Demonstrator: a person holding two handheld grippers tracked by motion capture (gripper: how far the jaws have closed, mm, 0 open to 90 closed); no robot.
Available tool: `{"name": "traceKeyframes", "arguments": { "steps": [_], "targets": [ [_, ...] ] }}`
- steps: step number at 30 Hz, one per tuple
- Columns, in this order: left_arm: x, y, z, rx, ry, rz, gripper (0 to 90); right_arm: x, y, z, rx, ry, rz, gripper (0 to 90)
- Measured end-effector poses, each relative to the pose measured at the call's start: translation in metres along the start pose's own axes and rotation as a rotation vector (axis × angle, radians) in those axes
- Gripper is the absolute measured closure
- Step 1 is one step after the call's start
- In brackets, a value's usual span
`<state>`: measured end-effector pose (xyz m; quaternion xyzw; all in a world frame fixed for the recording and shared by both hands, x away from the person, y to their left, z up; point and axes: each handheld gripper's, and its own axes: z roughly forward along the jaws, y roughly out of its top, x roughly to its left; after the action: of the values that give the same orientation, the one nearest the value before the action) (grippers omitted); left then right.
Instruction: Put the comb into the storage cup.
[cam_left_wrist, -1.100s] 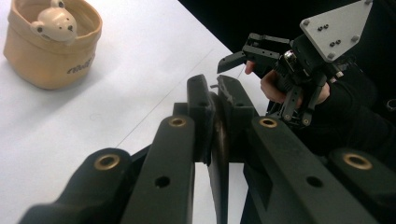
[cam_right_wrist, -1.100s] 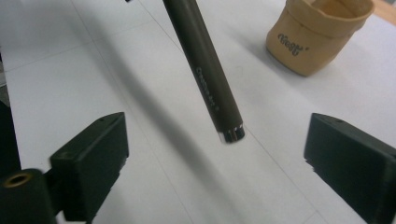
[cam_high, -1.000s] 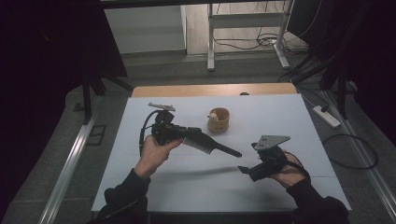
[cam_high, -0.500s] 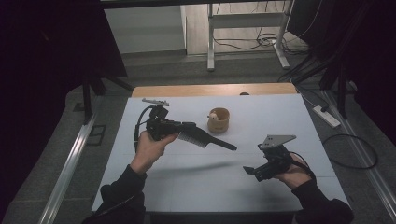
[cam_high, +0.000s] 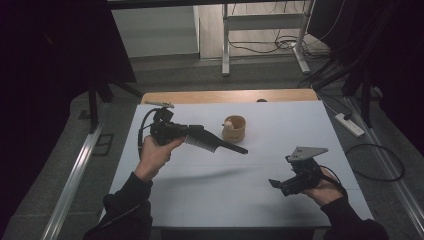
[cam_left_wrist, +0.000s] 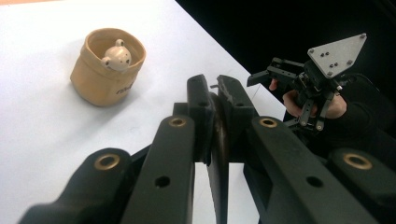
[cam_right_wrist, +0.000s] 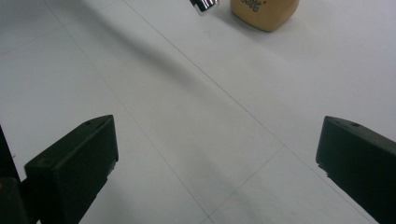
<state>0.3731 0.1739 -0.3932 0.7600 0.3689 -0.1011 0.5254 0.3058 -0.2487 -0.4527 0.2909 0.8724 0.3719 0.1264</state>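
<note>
In the high view the left gripper (cam_high: 186, 134) is held above the white table (cam_high: 215, 200), its jaws clamped on a black comb (cam_high: 212, 143) whose handle points toward the tan pot (cam_high: 234, 129) with a small bear figure inside. The right gripper (cam_high: 276, 184) hovers well apart, near the table's front right.

In the left gripper view the jaws pinch the comb (cam_left_wrist: 218, 135) edge-on; the pot (cam_left_wrist: 108, 66) sits beyond.

In the right gripper view the jaws stand wide apart over bare table (cam_right_wrist: 196, 140)
</note>
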Motion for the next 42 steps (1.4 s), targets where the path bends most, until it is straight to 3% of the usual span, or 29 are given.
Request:
{"name": "traceKeyframes", "arguments": {
  "steps": [15, 26, 31, 32, 42],
  "targets": [
    [0.006, 0.011, -0.013, -0.027, 0.024, -0.009, 83.1, -0.008, -0.019, -0.015, 0.009, -0.037, 0.054, 0.0],
    [0.009, 0.019, -0.022, -0.049, 0.046, -0.012, 83.1, -0.013, -0.035, -0.030, 0.027, -0.096, 0.100, 0.0],
    [0.009, 0.024, -0.026, -0.055, 0.054, -0.010, 83.1, -0.014, -0.044, -0.038, 0.049, -0.138, 0.138, 0.0],
    [0.009, 0.026, -0.027, -0.057, 0.059, -0.007, 83.1, -0.014, -0.047, -0.042, 0.054, -0.150, 0.163, 0.0],
    [0.012, 0.039, -0.029, -0.065, 0.085, -0.011, 83.1, -0.011, -0.057, -0.054, 0.074, -0.187, 0.247, 0.0]
  ]
}}
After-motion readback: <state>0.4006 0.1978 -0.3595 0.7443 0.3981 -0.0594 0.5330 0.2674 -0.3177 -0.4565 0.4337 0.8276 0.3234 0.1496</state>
